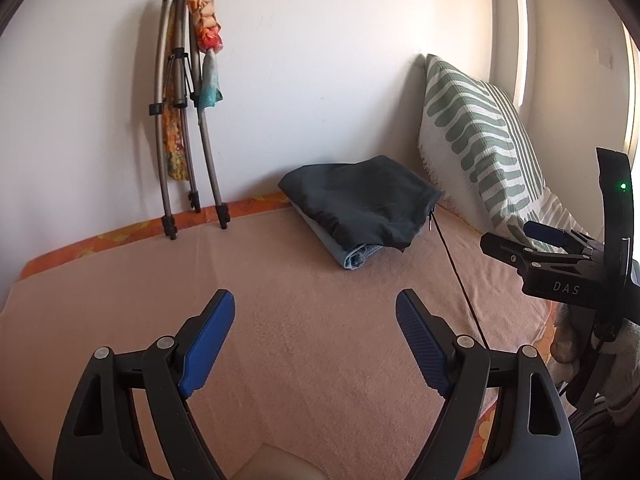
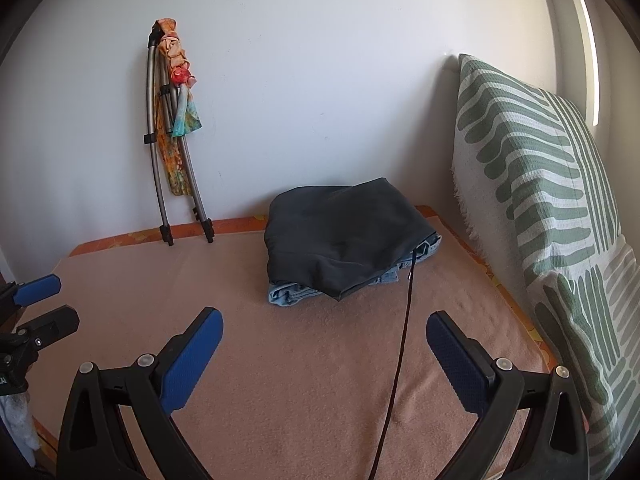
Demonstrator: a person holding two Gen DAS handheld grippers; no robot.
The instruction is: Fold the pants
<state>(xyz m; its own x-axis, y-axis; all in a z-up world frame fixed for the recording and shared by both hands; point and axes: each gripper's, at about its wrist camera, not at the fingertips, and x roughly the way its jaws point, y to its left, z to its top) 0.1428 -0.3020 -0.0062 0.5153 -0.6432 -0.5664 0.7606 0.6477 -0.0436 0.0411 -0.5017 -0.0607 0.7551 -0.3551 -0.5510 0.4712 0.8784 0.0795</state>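
Folded dark pants point(image 1: 360, 200) lie on top of folded blue jeans point(image 1: 354, 258) at the far side of the pink blanket point(image 1: 280, 320); the stack also shows in the right wrist view, dark pants point(image 2: 340, 236) over jeans point(image 2: 288, 294). My left gripper point(image 1: 316, 300) is open and empty, well short of the stack. My right gripper point(image 2: 324, 320) is open and empty, also short of the stack. The right gripper shows at the right edge of the left wrist view point(image 1: 516, 246). The left gripper shows at the left edge of the right wrist view point(image 2: 44, 304).
A green-striped white pillow point(image 2: 540, 200) leans against the wall on the right. A folded metal stand with coloured cloth point(image 1: 188, 120) leans on the back wall. A thin black cord point(image 2: 400, 340) runs from the stack toward me. The bed's orange edge point(image 1: 120, 232) runs along the wall.
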